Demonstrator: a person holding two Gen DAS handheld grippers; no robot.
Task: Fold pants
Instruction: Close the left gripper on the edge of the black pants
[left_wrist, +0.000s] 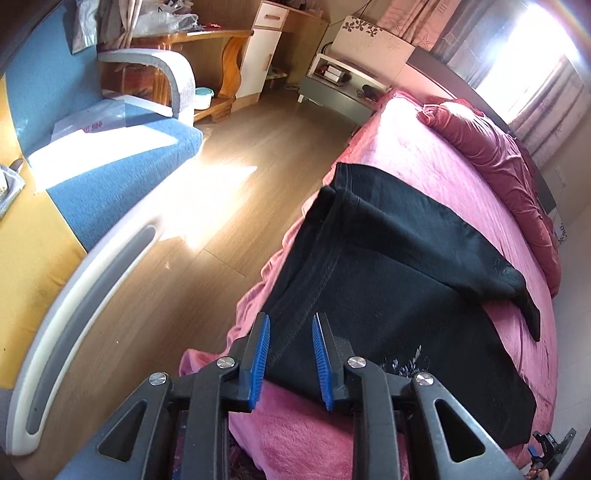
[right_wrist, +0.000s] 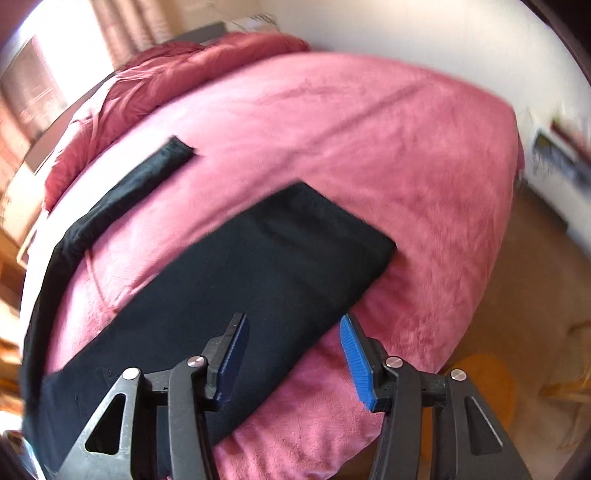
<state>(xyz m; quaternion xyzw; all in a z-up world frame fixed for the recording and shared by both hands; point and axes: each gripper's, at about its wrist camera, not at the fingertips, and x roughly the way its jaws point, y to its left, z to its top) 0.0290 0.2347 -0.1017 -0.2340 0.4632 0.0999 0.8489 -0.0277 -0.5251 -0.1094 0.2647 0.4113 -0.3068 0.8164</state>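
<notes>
Black pants (left_wrist: 388, 280) lie spread on the pink bed cover (left_wrist: 399, 147), near its edge, with one leg (left_wrist: 461, 236) folded across the rest. My left gripper (left_wrist: 291, 321) hovers open over the pants' near edge, and its blue pads press on nothing. In the right wrist view the pants (right_wrist: 266, 273) form a flat dark slab, and a narrow leg strip (right_wrist: 122, 192) runs off to the upper left. My right gripper (right_wrist: 292, 319) stands open above the slab's near corner, its fingers wide apart and empty.
A crumpled red quilt (left_wrist: 491, 155) lies along the bed's far side. Wooden floor (left_wrist: 221, 206) separates the bed from a blue and yellow sofa (left_wrist: 122, 166). A grey nightstand (left_wrist: 340, 92) and a wooden desk (left_wrist: 207, 40) stand at the back. An orange round object (right_wrist: 480, 380) lies on the floor.
</notes>
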